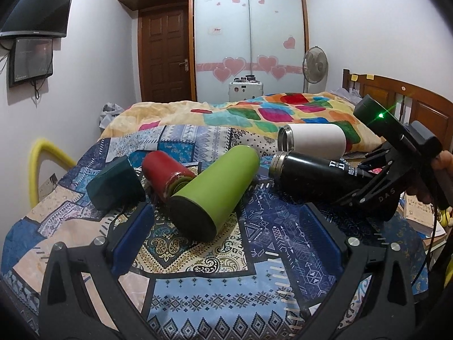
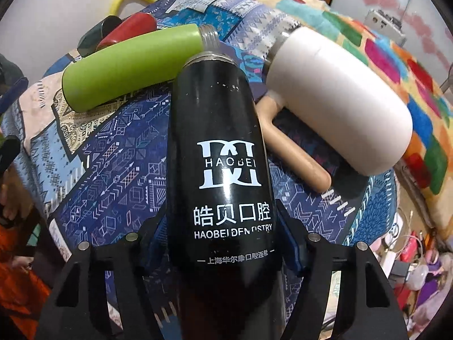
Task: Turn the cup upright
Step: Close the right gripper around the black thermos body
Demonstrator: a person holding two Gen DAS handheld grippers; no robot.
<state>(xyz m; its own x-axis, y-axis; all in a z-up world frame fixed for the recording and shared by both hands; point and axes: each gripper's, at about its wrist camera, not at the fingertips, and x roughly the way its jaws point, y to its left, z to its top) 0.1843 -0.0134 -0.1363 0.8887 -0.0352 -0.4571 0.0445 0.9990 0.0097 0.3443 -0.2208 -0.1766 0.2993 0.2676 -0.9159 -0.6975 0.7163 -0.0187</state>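
Observation:
A black flask (image 2: 223,153) with white lettering lies on its side on the patterned cloth, its open steel mouth pointing away from the right gripper. My right gripper (image 2: 223,243) is shut on its lower body; it also shows in the left wrist view (image 1: 365,187), holding the black flask (image 1: 308,175). A green flask (image 1: 215,189) lies on its side in front of my left gripper (image 1: 226,226), which is open and empty. A white cup (image 1: 311,138) and a red cup (image 1: 167,175) also lie on their sides.
A dark green box (image 1: 116,184) sits left of the red cup. The white cup has a wooden handle (image 2: 291,147). The patterned cloth (image 1: 198,289) covers a bed with a colourful blanket (image 1: 269,113). A headboard (image 1: 396,93) and a fan (image 1: 314,65) stand behind.

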